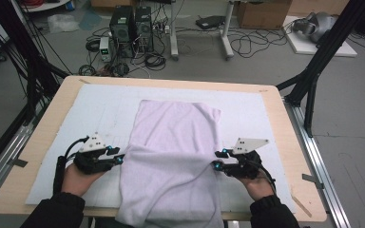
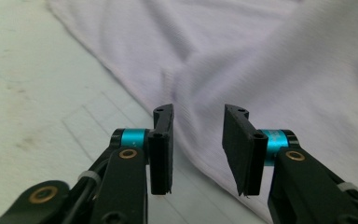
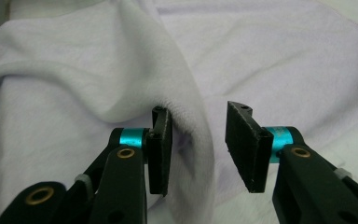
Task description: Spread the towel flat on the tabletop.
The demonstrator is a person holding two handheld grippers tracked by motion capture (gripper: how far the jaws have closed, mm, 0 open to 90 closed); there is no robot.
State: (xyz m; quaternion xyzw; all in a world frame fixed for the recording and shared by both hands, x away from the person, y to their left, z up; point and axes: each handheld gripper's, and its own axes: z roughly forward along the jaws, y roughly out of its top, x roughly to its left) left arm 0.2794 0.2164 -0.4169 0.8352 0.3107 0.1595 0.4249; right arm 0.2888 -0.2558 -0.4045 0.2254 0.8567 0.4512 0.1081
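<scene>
Lilac towel point(image 1: 173, 156) at frame centre: soft, limp, light. Left gripper point(image 1: 119, 156) and right gripper point(image 1: 217, 159) spread at its side edges; best pinched there.

Even, soft overhead light; faint shadows; high view slightly grainy; gripper views blur toward far cloth point(image 2: 261, 56)

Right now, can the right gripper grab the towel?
Probably yes. The right gripper is open, and a raised fold of the towel already sits between its jaws. Nothing blocks it, so closing should pinch the fold.
</scene>
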